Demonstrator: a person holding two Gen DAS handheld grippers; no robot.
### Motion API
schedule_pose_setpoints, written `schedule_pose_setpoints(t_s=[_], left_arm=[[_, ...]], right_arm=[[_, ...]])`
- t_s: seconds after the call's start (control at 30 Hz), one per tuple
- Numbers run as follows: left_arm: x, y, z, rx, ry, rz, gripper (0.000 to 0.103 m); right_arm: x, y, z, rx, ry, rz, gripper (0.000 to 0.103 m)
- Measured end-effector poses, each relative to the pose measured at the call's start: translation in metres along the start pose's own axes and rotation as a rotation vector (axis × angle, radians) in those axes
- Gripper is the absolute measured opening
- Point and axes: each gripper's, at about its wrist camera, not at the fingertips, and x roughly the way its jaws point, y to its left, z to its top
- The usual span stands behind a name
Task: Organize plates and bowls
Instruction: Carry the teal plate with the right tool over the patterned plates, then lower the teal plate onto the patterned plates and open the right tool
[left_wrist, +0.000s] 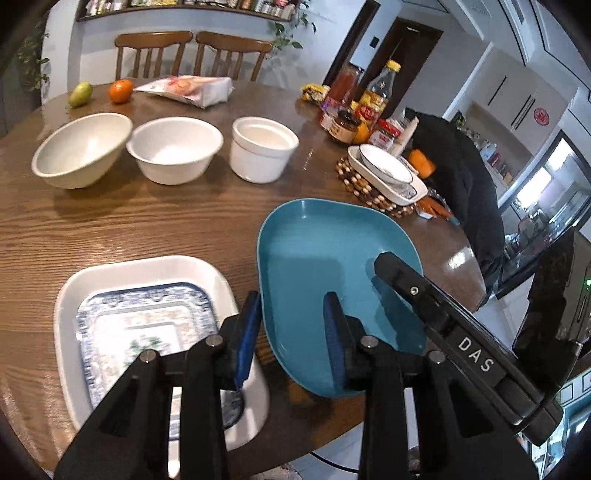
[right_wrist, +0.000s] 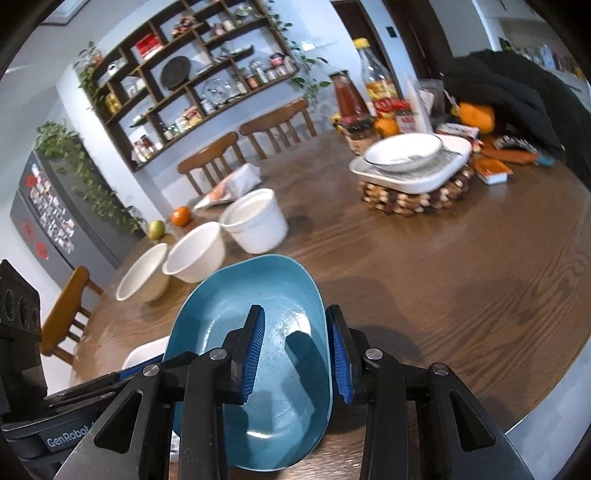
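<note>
A teal plate (left_wrist: 325, 266) lies on the wooden table (left_wrist: 147, 221). My left gripper (left_wrist: 291, 332) is open, its jaws either side of the plate's left rim. My right gripper (right_wrist: 295, 347) is open, its jaws either side of the same teal plate's (right_wrist: 258, 321) right rim. A white rectangular dish (left_wrist: 140, 273) holding a blue patterned plate (left_wrist: 147, 325) sits left of it. Three white bowls (left_wrist: 81, 147) (left_wrist: 175, 147) (left_wrist: 262, 147) stand in a row behind. A white dish with a bowl in it (left_wrist: 388, 173) rests on a beaded trivet.
Bottles and jars (left_wrist: 369, 103) crowd the far right of the table with oranges and a black garment (left_wrist: 465, 177). A pear (left_wrist: 80, 94), an orange (left_wrist: 121, 90) and a food packet (left_wrist: 184, 88) lie at the back. Two chairs stand behind.
</note>
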Motion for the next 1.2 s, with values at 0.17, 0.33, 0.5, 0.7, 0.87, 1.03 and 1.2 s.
schedule_pose_setpoints(t_s=[0.17,0.33,0.5,0.7,0.87,1.03,1.2], left_arm=[[-0.024,0.019,-0.005,-0.027,-0.047,0.014,0.033],[-0.039,0.039,-0.011,-0.056,-0.064,0.043,0.033],[-0.049,0.056,-0.018,-0.082,-0.07,0.071,0.034],[-0.055,0.073,-0.027,-0.11,-0.066,0.085,0.036],[-0.055,0.085,-0.035,-0.133,-0.052,0.095,0.037],[-0.052,0.092,-0.041,-0.136,-0.034,0.107,0.038],[-0.046,0.1,-0.044,-0.154,-0.006,0.109,0.038]], right_arm=[[0.0,0.027,-0.003,-0.046,-0.004,0.026,0.037],[0.004,0.054,-0.008,-0.084,0.006,0.065,0.037],[0.012,0.075,-0.016,-0.114,0.024,0.09,0.037],[0.022,0.09,-0.025,-0.134,0.06,0.112,0.037],[0.027,0.1,-0.033,-0.155,0.079,0.117,0.037],[0.038,0.103,-0.039,-0.161,0.115,0.117,0.037],[0.048,0.107,-0.044,-0.166,0.146,0.111,0.037]])
